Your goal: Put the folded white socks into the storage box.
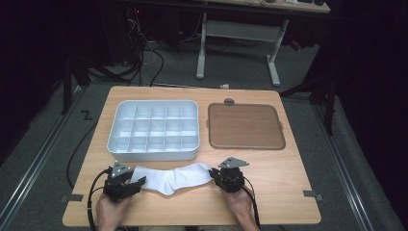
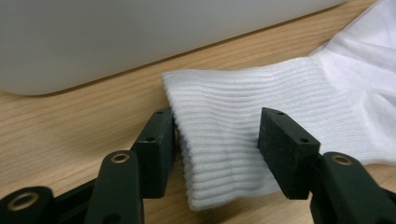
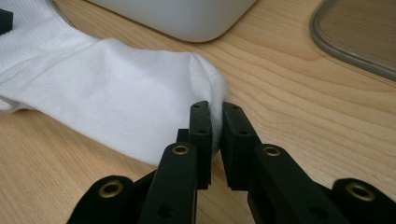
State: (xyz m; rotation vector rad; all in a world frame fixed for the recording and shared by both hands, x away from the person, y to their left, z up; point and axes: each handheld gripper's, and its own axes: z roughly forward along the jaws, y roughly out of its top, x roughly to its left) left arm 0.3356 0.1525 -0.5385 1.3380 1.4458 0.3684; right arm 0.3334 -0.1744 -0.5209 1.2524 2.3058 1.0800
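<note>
A white sock point(image 1: 168, 177) lies flat on the wooden table point(image 1: 284, 185), near the edge at 6 o'clock. It stretches from side to side, with its ribbed cuff at 9 o'clock and its toe at 3 o'clock.

The left gripper point(image 1: 126, 185) is at the cuff end. In the left gripper view its two black jaws are spread wide, one on each side of the ribbed cuff point(image 2: 224, 140). One jaw touches the cuff's edge. The other is over the cuff, and I cannot tell if it touches. The jaws are not squeezing the sock.

The right gripper point(image 1: 215, 176) is at the toe end. In the right gripper view its jaws are pressed close together and pinch a small fold of the toe point(image 3: 212, 93) between them.

A hand point(image 1: 111, 211) holds the left gripper and another hand point(image 1: 240, 208) holds the right one. Both come in from 6 o'clock.

Just past the sock, toward 12 o'clock, sits a pale box point(image 1: 115, 132) split into many small square parts. To the box's 3 o'clock lies a flat brown lid point(image 1: 245, 126) with a grey rim. The box and the lid are close but not touching. The sock lies just beside the box's near wall.

Past the table, at 12 o'clock, is a grey floor point(image 1: 231, 67) with dark cables point(image 1: 149, 57) and the white legs of a desk point(image 1: 274, 62).
</note>
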